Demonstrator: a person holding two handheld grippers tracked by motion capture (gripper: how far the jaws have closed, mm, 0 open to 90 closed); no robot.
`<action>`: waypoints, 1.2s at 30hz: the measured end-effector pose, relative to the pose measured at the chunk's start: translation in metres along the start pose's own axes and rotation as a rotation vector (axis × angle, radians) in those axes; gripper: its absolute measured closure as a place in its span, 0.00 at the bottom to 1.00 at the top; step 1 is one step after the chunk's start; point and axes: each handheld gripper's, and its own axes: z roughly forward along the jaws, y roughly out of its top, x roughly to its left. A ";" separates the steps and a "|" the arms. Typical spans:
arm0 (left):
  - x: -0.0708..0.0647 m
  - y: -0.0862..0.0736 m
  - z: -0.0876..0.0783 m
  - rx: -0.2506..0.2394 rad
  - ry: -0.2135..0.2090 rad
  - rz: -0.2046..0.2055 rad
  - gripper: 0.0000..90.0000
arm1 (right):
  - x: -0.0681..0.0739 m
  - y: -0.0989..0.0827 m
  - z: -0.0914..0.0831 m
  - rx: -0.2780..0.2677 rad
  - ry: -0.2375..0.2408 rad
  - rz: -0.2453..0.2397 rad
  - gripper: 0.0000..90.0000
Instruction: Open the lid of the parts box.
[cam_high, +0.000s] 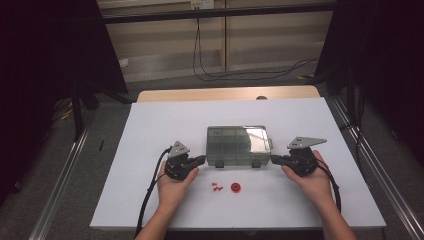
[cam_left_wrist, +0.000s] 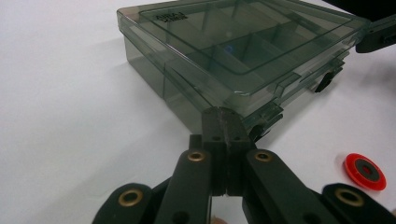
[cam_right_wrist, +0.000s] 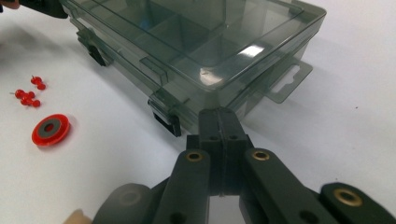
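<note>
Both grippers were closed and empty: the left gripper (cam_high: 200, 160) pointed right and the right gripper (cam_high: 274, 159) pointed left, each at a near corner of the shut smoky compartment box (cam_high: 238, 145) lying between them, its long axis left to right, equally close to both.

A white rectangular tabletop (cam_high: 150, 130) carries a closed, smoky-grey transparent plastic compartment box (cam_high: 238, 145) near its middle. In front of the box, towards the person, lie a few small red pushpins (cam_high: 216, 187) and, just beside them, a flat red disc with a dark centre (cam_high: 235, 187).
</note>
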 end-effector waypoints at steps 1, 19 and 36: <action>0.000 0.000 0.000 -0.005 -0.004 0.000 1.00 | 0.001 0.001 0.000 -0.002 -0.005 0.004 1.00; -0.001 0.010 -0.002 -0.057 -0.037 0.001 1.00 | 0.007 0.013 -0.004 -0.060 -0.041 -0.028 1.00; -0.006 0.032 0.000 -0.089 -0.038 0.026 1.00 | 0.007 0.027 -0.004 -0.124 -0.071 -0.003 1.00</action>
